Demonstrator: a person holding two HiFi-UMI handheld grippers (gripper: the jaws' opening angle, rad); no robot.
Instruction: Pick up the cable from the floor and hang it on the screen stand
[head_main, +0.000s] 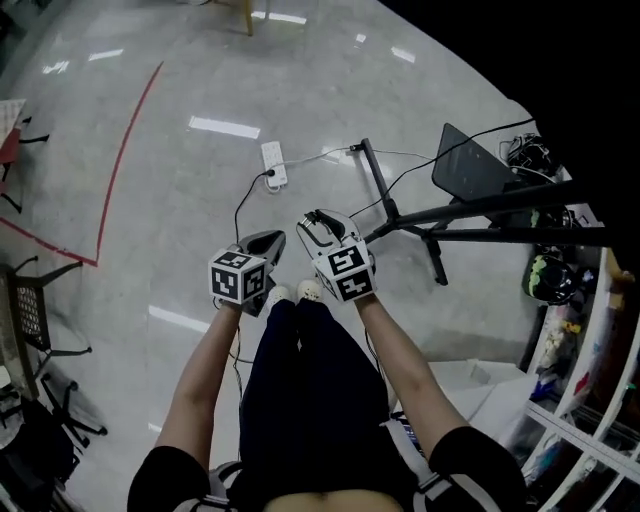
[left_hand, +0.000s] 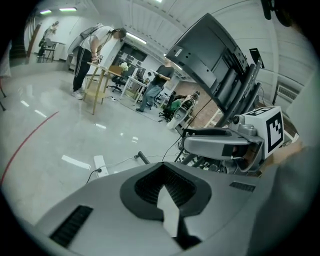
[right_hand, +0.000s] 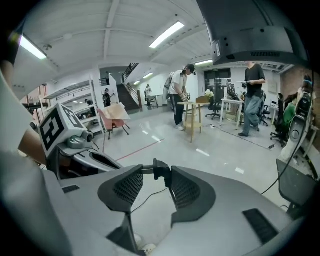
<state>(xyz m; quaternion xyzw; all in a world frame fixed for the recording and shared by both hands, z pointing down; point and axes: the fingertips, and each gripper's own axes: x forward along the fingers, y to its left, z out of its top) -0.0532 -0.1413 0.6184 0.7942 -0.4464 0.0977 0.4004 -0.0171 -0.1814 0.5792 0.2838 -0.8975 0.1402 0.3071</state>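
In the right gripper view a black plug (right_hand: 161, 171) sits pinched between the tips of my right gripper (right_hand: 159, 176), and its thin black cable (right_hand: 143, 198) drops through the gap toward the floor. The head view shows the right gripper (head_main: 318, 226) held above the floor near the screen stand's base leg (head_main: 380, 185). More black cable (head_main: 240, 204) curves from a white power strip (head_main: 273, 163). My left gripper (head_main: 266, 242) hangs beside the right one, jaws together and empty; its own view shows the left gripper (left_hand: 163, 166) below the tilted screen (left_hand: 215, 55).
A red tape line (head_main: 122, 160) crosses the floor at left. A black chair (head_main: 30, 318) stands at the left edge and white shelving (head_main: 590, 400) at the right. Several people stand by a wooden stool (right_hand: 193, 118) in the background.
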